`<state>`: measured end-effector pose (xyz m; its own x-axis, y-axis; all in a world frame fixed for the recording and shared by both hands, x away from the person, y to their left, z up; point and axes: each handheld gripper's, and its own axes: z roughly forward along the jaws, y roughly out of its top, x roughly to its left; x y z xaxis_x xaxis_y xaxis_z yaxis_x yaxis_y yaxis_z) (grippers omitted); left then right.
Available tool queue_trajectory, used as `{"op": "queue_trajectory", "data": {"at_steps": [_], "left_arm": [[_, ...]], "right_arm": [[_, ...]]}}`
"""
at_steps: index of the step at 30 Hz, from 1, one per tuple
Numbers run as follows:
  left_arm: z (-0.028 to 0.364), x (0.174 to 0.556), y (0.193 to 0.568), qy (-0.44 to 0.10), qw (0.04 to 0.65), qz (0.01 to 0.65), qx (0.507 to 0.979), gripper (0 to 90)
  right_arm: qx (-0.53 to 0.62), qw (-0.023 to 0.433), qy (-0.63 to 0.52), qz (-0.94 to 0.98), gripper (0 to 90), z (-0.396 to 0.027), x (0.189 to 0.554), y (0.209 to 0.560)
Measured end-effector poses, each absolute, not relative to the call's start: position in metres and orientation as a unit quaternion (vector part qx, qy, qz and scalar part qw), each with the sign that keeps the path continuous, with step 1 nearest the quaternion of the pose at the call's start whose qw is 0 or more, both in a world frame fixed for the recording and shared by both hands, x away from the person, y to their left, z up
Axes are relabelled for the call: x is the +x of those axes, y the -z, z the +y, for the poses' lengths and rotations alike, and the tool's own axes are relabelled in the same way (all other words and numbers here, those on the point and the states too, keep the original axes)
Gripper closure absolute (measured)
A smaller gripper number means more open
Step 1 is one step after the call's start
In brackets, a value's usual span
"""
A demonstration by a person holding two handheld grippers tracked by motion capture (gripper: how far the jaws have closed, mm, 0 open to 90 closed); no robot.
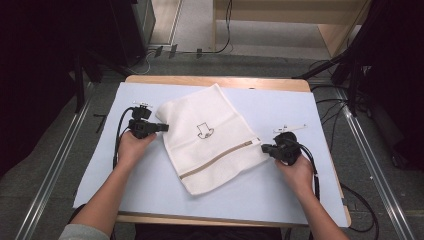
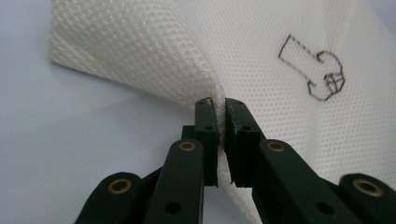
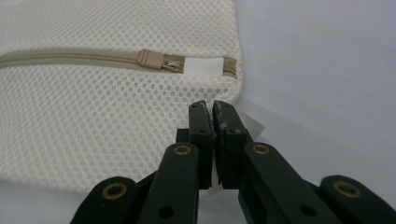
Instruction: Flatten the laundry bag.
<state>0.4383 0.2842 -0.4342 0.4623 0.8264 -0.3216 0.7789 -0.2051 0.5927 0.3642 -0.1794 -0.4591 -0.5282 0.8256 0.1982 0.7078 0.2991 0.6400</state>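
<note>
Mesh laundry bag (image 1: 210, 145), white, one item, lying flat and skewed near the middle of a pale blue mat (image 1: 100, 170) on a wooden table (image 1: 210, 80). Fine honeycomb weave. Beige zip (image 1: 220, 159) runs slantwise across the lower part; in the right gripper view its slider (image 3: 152, 59) sits just short of a white fabric stop at the bag's edge.

Markings: no brand name or readable writing. One small dark outline drawing (image 1: 204, 131) at the centre, resembling a garment; in the left gripper view it is tilted and its detail is hard to make out. A small white tag peeks from behind the right jaws; any print on it is hidden.

Left gripper (image 1: 162, 128): jaws closed tight on the bag's left edge, mesh pinched between the pads and drawn up into a fold.

Right gripper (image 1: 265, 148): jaws closed tight on the bag's corner just below the zip end.

Bag contents cannot be told. Person's forearms are cut off at the lower edge.
</note>
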Motion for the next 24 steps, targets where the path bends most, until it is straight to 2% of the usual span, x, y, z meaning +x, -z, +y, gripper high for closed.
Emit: {"op": "queue_trajectory", "data": {"at_steps": [10,24], "left_arm": [[0.276,0.471,0.433,-0.027,0.383,0.513,0.767,85.0],[0.27,0.484,0.439,-0.02,0.38,0.507,0.773,83.3]], "right_arm": [[0.445,0.063,-0.352,0.821,88.6,-0.157,0.327,0.458],[0.396,0.057,-0.345,0.849,87.9,-0.115,0.296,0.461]]}}
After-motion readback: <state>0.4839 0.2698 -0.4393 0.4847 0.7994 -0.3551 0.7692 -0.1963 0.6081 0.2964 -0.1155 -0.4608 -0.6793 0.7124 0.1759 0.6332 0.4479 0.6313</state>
